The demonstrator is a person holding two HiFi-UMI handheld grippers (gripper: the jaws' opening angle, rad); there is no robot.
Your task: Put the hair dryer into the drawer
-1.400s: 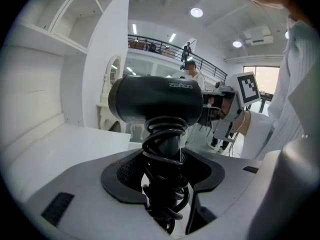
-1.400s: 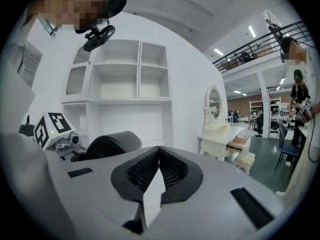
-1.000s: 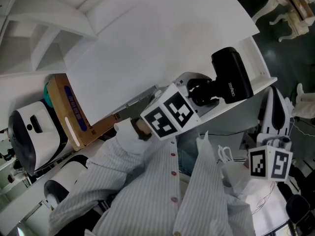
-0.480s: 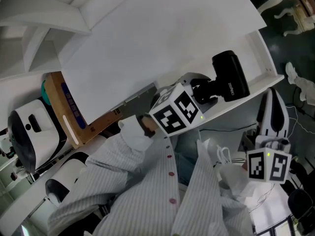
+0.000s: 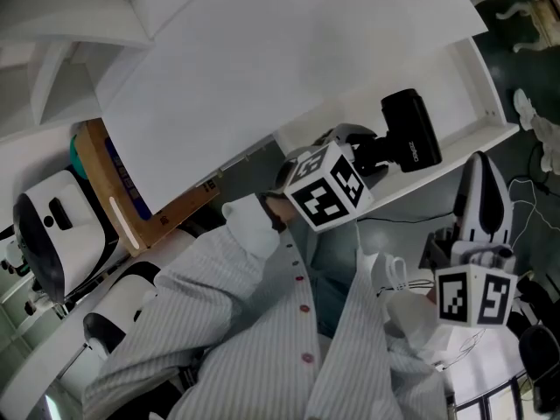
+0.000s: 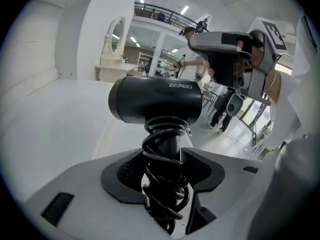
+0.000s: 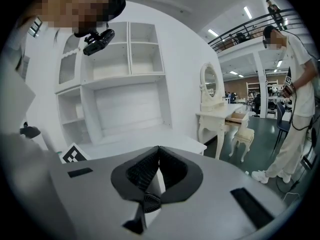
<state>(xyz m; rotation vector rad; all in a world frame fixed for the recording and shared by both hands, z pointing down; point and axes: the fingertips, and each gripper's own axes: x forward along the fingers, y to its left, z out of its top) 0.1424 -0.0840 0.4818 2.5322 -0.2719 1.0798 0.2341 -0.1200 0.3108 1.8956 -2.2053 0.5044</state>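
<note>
The black hair dryer (image 5: 409,129) hangs over the open white drawer (image 5: 479,96), which juts out from under the table top. My left gripper (image 5: 363,157) is shut on its handle. In the left gripper view the handle and its coiled cord (image 6: 165,149) sit clamped between the jaws of the left gripper (image 6: 172,154), with the dryer's body (image 6: 155,103) above them. My right gripper (image 5: 479,166) hangs to the right of the drawer, below its front edge. In the right gripper view the jaws of the right gripper (image 7: 159,150) meet with nothing between them.
A white table top (image 5: 289,51) covers the drawer's back part. A cardboard box (image 5: 118,204) and white devices (image 5: 52,234) lie at the left. The right gripper view shows a white shelf unit (image 7: 125,69), a dressing table (image 7: 220,116) and a person (image 7: 295,99) standing at the right.
My left gripper has carried the hair dryer lower over the drawer. The right gripper has sunk a little beside the drawer.
</note>
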